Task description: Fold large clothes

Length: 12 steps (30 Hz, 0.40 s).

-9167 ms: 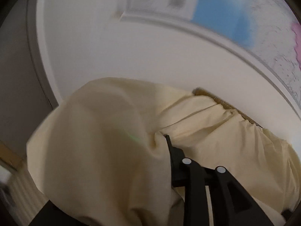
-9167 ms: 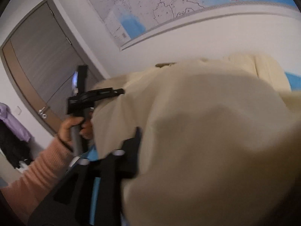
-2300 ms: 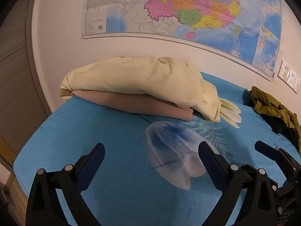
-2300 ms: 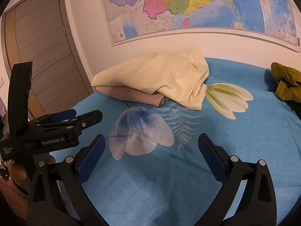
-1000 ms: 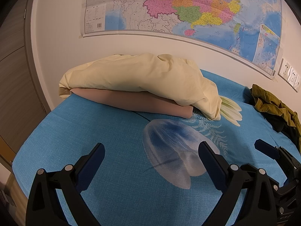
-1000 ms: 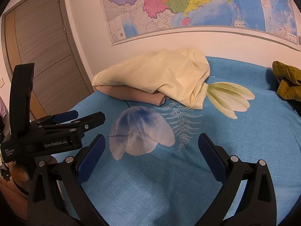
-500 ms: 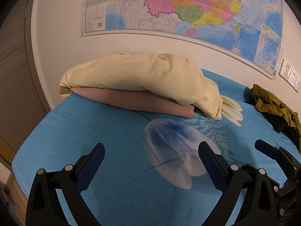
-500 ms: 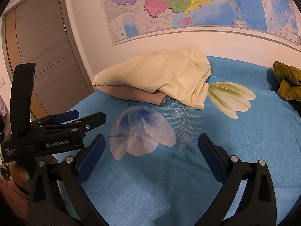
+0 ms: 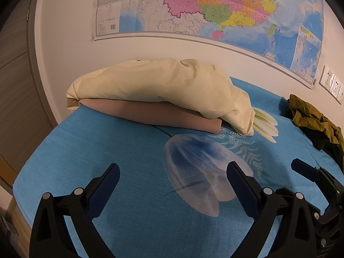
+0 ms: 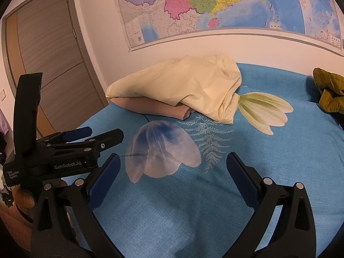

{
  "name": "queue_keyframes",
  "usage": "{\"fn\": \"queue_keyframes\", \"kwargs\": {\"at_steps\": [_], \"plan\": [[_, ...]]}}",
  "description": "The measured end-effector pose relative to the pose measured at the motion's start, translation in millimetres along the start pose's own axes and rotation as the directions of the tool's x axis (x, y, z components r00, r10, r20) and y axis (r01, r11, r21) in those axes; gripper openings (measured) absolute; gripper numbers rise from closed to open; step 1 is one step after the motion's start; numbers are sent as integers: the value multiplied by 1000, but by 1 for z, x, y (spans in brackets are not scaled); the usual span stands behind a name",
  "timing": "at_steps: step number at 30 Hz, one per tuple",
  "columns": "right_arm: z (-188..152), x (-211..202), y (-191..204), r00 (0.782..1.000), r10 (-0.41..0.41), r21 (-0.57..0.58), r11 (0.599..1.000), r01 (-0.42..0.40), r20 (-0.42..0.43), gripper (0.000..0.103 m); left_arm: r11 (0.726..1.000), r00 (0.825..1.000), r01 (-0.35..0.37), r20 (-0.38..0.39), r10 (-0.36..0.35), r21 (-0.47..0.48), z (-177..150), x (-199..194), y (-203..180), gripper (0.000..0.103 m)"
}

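The left tool [image 9: 172, 178] and the right tool [image 10: 172, 167] both hang over the blue bed sheet [image 9: 129, 150] with fingers spread wide — neither grips anything. From the right wrist view the left tool [image 10: 86, 137] shows at the left edge, side by side with the right one, a hand [image 10: 23, 195] under it.

At the far side of the bed, against the white wall [image 9: 64, 49], 2 garments lie stacked: a pale yellow garment [image 9: 163, 86] folded on top of a tan garment [image 9: 154, 114], the yellow one draping over the tan one's right end onto a printed flower [image 10: 264, 107]. An olive-green garment [image 9: 311, 116] lies crumpled well apart at the right. A map [image 10: 215, 2] hangs above — a wooden door [image 10: 47, 53] stands at the left.
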State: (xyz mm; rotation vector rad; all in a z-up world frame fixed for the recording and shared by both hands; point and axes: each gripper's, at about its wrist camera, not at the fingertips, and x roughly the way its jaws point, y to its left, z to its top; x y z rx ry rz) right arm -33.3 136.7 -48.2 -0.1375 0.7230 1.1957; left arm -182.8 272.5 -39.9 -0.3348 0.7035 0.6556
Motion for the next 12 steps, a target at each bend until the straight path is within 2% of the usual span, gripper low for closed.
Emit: {"fn": "queue_keyframes", "kwargs": {"at_steps": [2, 4, 8, 12], "plan": [[-1, -2, -2, 1000, -7, 6, 1000, 7, 5, 97, 1000, 1000, -4, 20, 3, 31, 1, -2, -6, 96], [-1, -7, -7, 1000, -15, 20, 1000, 14, 16, 97, 998, 999, -42, 26, 40, 55, 3, 0, -13, 95], [-4, -22, -24, 998, -50, 54, 997, 48, 39, 97, 999, 999, 37, -26, -37, 20, 8, 5, -22, 96], [-11, -48, -48, 990, -120, 110, 988, 112, 68, 97, 990, 993, 116, -45, -113, 75, 10, 9, -53, 96]]}}
